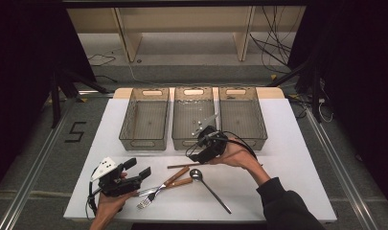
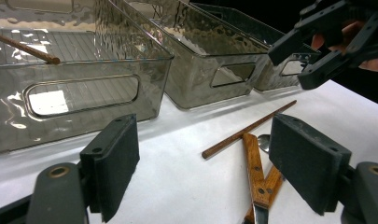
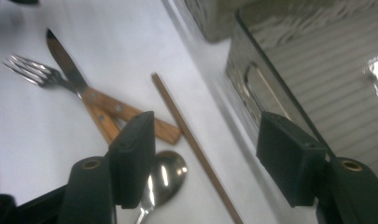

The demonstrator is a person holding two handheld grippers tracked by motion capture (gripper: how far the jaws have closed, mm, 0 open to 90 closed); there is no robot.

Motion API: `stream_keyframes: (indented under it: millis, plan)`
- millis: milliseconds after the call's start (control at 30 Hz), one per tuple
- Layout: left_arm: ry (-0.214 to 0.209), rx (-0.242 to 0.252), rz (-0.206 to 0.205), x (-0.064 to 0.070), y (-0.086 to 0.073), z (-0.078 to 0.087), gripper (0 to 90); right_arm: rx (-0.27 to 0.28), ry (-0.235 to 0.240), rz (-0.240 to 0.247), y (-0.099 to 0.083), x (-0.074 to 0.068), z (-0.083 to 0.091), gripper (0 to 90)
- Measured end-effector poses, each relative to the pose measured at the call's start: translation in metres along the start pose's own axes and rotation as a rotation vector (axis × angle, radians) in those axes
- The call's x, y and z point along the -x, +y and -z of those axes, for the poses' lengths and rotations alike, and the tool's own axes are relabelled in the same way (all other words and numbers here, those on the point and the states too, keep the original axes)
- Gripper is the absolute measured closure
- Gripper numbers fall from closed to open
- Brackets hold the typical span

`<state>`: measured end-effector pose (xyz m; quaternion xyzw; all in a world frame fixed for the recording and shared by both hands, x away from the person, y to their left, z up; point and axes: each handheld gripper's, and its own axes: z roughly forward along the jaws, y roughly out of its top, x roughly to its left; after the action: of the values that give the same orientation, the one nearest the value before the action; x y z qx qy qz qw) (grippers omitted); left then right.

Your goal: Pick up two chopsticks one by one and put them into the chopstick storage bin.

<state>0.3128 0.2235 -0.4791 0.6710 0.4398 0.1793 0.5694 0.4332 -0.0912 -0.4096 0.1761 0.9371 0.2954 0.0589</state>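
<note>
In the high view the right gripper [image 1: 201, 149] is held just right of centre, low over the white table [image 1: 287, 158], with the hand behind it and the dark-sleeved forearm entering from the lower right corner. It is tipped down toward the chopstick [image 1: 182, 165], which lies directly under it. The jaws are seen spread wide in the right gripper view, with nothing between them — the chopstick [image 3: 196, 149] passes through the gap on the table below.

The chopstick's long axis runs nearly left to right across the centre of the high view, just in front of the middle bin [image 1: 194, 117]; in the right gripper view it runs diagonally from upper left to lower right.

The left gripper [image 1: 134, 172] is held at the lower left of the high view, pointing toward the right, the hand coming up from the bottom edge. Its jaws are likewise wide apart and empty in the left gripper view.

Below the chopstick, at lower centre, a knife [image 1: 175, 178] and a fork [image 1: 155, 194] with wooden handles are crossed, and a spoon [image 1: 208, 184] is laid slanting toward the lower right. A second chopstick [image 2: 25, 46] is seen leaning in the left bin [image 1: 144, 120].
</note>
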Motion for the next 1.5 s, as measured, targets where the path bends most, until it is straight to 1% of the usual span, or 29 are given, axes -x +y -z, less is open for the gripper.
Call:
stream_keyframes:
  millis: [100, 133, 200, 300, 367, 533, 667, 700, 800, 867, 967, 1100, 1200, 1233, 1333, 1367, 1400, 1500]
  plan:
    - [0.000, 0.000, 0.000, 0.000, 0.000, 0.000, 24.0, -0.029, 0.002, 0.005, -0.006, 0.005, -0.004, 42.7]
    - [0.000, 0.000, -0.001, 0.000, 0.000, 0.000, 24.0, -0.044, 0.002, -0.002, -0.008, 0.007, -0.005, 43.4]
    - [0.002, -0.001, -0.003, 0.000, 0.000, 0.000, 24.0, -0.080, -0.002, -0.002, -0.011, 0.009, -0.008, 45.7]
    - [0.002, -0.003, -0.005, 0.000, 0.000, 0.000, 24.0, -0.130, 0.007, -0.006, -0.018, 0.013, -0.015, 48.7]
    - [0.002, -0.004, -0.006, 0.000, 0.000, 0.000, 24.0, -0.165, 0.015, -0.003, -0.021, 0.015, -0.020, 51.6]
    - [0.001, -0.006, -0.006, 0.000, 0.000, -0.001, 24.0, -0.240, 0.007, 0.019, -0.026, 0.018, -0.030, 57.8]
    - [0.001, -0.006, -0.005, 0.000, -0.001, -0.001, 24.0, -0.272, 0.010, 0.025, -0.028, 0.021, -0.035, 61.1]
    - [0.001, -0.006, -0.005, -0.001, -0.001, -0.001, 24.0, -0.282, 0.016, 0.016, -0.028, 0.022, -0.037, 61.8]
    - [0.001, -0.006, -0.005, -0.001, -0.001, -0.001, 24.0, -0.304, 0.017, 0.034, -0.029, 0.023, -0.041, 63.9]
    - [0.000, -0.006, -0.006, -0.001, -0.001, -0.001, 24.0, -0.315, 0.024, 0.036, -0.030, 0.023, -0.043, 65.3]
    - [0.001, -0.006, -0.004, -0.001, -0.001, -0.001, 24.0, -0.324, 0.016, 0.049, -0.029, 0.022, -0.044, 67.4]
    - [-0.001, -0.006, -0.004, 0.000, -0.001, -0.001, 24.0, -0.361, 0.003, 0.064, -0.027, 0.019, -0.044, 71.8]
    - [0.003, -0.006, -0.004, -0.001, -0.001, -0.001, 24.0, -0.395, -0.004, 0.104, -0.024, 0.016, -0.045, 76.4]
    - [0.004, -0.001, 0.002, -0.001, -0.001, -0.001, 24.0, -0.405, 0.001, 0.114, -0.024, 0.015, -0.045, 77.2]
    - [0.003, -0.005, -0.003, -0.001, -0.001, -0.001, 24.0, -0.415, -0.001, 0.141, -0.023, 0.012, -0.046, 79.7]
    - [0.003, -0.006, -0.005, -0.001, -0.001, -0.001, 24.1, -0.426, 0.001, 0.148, -0.022, 0.012, -0.046, 82.0]
    - [0.001, -0.006, -0.005, -0.001, -0.001, -0.001, 24.0, -0.422, 0.009, 0.151, -0.023, 0.011, -0.046, 84.7]
    - [0.002, -0.007, -0.004, -0.001, -0.001, -0.001, 24.0, -0.425, 0.000, 0.181, -0.023, 0.008, -0.046, 84.9]
